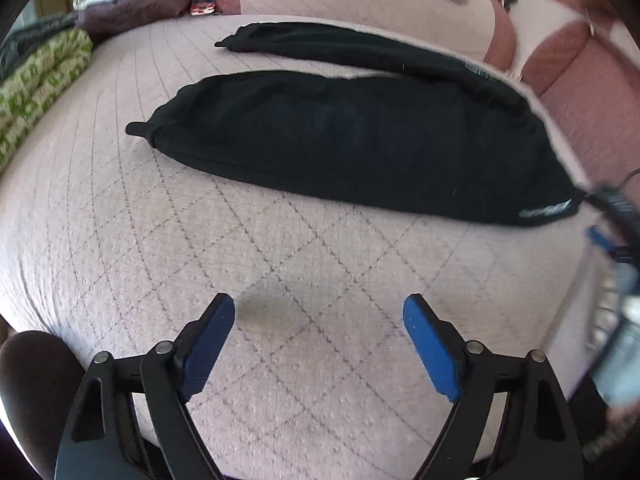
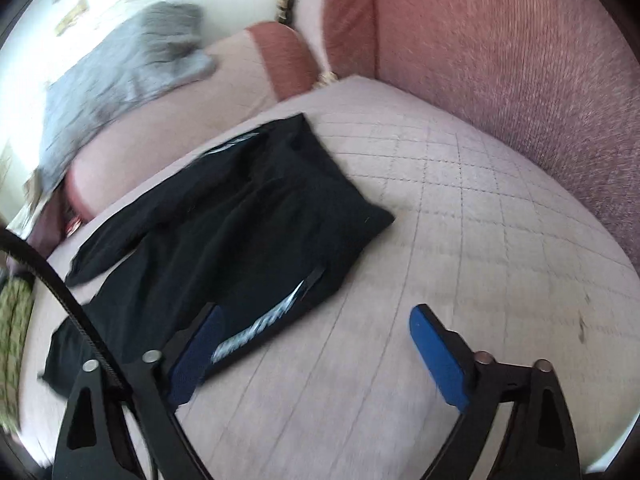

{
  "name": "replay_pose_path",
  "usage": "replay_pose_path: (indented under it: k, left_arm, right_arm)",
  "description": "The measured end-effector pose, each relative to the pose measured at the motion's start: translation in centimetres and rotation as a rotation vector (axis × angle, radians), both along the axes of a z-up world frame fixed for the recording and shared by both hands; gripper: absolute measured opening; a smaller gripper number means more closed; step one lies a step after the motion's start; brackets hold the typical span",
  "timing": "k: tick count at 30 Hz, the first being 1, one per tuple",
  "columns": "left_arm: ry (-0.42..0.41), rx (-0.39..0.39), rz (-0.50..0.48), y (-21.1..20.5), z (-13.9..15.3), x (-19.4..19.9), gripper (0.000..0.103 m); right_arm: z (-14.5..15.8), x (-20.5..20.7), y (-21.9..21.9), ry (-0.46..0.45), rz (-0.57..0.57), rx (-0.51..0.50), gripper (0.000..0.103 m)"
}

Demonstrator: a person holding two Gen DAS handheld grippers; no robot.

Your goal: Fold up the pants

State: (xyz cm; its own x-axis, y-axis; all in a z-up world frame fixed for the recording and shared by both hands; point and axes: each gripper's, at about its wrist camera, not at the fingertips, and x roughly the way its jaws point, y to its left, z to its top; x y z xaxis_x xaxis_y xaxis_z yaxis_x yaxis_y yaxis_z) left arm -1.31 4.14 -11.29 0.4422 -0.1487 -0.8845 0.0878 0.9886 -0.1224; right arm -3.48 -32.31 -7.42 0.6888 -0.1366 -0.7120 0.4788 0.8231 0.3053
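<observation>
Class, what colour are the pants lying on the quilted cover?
Black, with a small pale printed logo near one edge; the pants show sharpest in the left wrist view.

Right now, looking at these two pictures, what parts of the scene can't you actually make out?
- Print on the black pants: smeared by motion blur in the right wrist view, too small in the left.
- Pants' cuff end: covered by a black cable and the gripper frame, right wrist view.
- Small dark object behind the cushions: blurred, unidentifiable.
- Right gripper: cut off by the left view's edge and blurred.
- Red item between the cushions: too small.
</observation>
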Motion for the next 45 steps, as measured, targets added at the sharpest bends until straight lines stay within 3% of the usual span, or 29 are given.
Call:
replay_pose_path:
  k: [4,7,8,9,12,22,23,24,26,31,35,39,42,45]
  left_arm:
    - [-0.031,-0.035,0.066,2.8,2.1,0.6,0.086]
    - [-0.044,-0.068,0.131,5.3,3.0,1.5,0.086]
    - [-0.049,-0.072,0.148,6.0,3.2,1.9,0.086]
    - [-0.055,-0.072,0.182,7.2,3.4,2.7,0.086]
    - [-0.051,-0.097,0.230,9.6,3.7,3.4,0.086]
    - [-0.065,-0.081,0.259,13.3,4.0,6.3,0.086]
    - [-0.064,-0.076,0.261,13.3,4.0,6.3,0.086]
    - [-0.065,-0.070,0.260,13.5,4.1,6.7,0.086]
    - [-0.073,-0.062,0.256,13.8,4.4,7.3,0.086]
    - [-0.089,-0.068,0.220,14.0,5.5,10.7,0.086]
    - [-0.074,-0.075,0.164,12.8,6.3,15.5,0.086]
    - [-0.073,-0.056,0.105,10.8,6.7,21.8,0.086]
    - [-0.060,-0.006,0.056,9.2,5.8,27.3,0.087]
    - [-0.013,-0.002,0.013,8.6,3.6,32.5,0.086]
  right_arm:
    - [-0.6,3.2,-1.6,0.012,-0.050,0.045,0.083]
    - [-0.5,4.8,-2.4,0.018,-0.066,0.125,0.051]
    - [-0.6,4.9,-2.7,0.022,-0.071,0.151,0.025]
    - [-0.9,4.8,-3.2,0.028,-0.080,0.203,0.013]
    - [-1.3,2.8,-4.2,-0.008,-0.114,0.284,0.012]
    - [-0.8,-1.6,-3.3,0.004,-0.103,0.191,0.011]
    - [-1.1,-1.5,-3.5,0.024,-0.117,0.187,0.016]
    - [-1.3,-1.6,-3.8,0.037,-0.128,0.186,0.030]
    - [-1.4,-2.3,-4.5,0.034,-0.158,0.194,0.042]
    - [2.5,-2.4,-3.6,-0.007,-0.150,0.039,0.048]
    - [5.2,1.4,-2.2,-0.036,0.023,-0.021,0.056]
    - [6.3,9.2,-0.8,-0.024,0.249,-0.053,0.057]
    - [6.4,15.4,0.2,0.015,0.357,-0.133,0.058]
    - [6.0,21.2,-0.1,0.045,0.429,-0.131,0.062]
